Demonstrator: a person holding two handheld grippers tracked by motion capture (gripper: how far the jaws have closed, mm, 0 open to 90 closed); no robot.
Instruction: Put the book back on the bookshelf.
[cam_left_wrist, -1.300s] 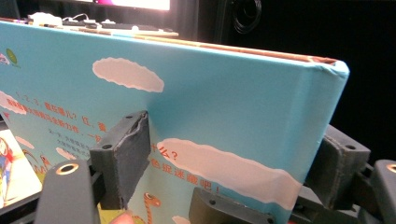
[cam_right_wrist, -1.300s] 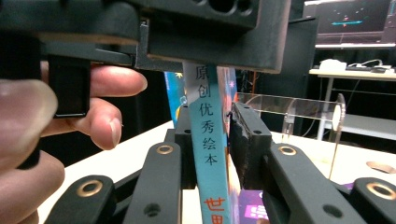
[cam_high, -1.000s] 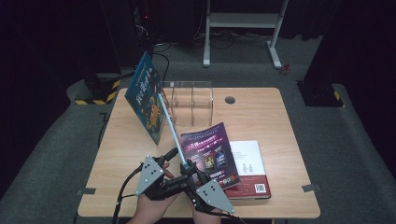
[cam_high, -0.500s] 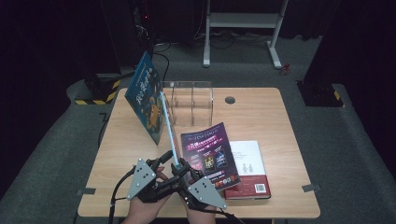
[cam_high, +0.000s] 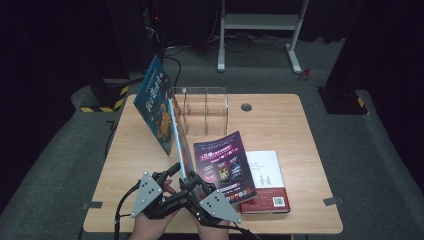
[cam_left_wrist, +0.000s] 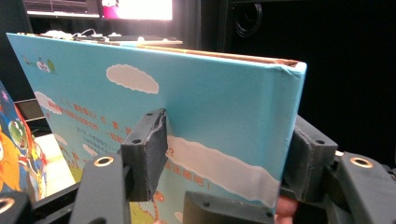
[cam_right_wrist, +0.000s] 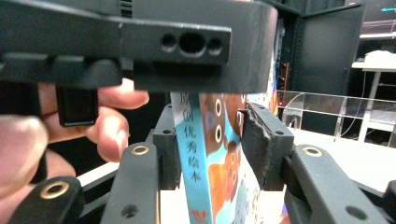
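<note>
Blue picture book (cam_high: 161, 107) stands tilted on the table's (cam_high: 280, 120) left half, at ten o'clock from my grippers; left gripper (cam_left_wrist: 224, 154) clamps its near corner while right gripper's (cam_right_wrist: 212, 149) jaws, just opening, loosely straddle its spine.

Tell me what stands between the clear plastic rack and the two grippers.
In the high view, the blue picture book stands tilted on edge from the grippers up past the clear rack; the purple magazine lies right of that stretch.
</note>
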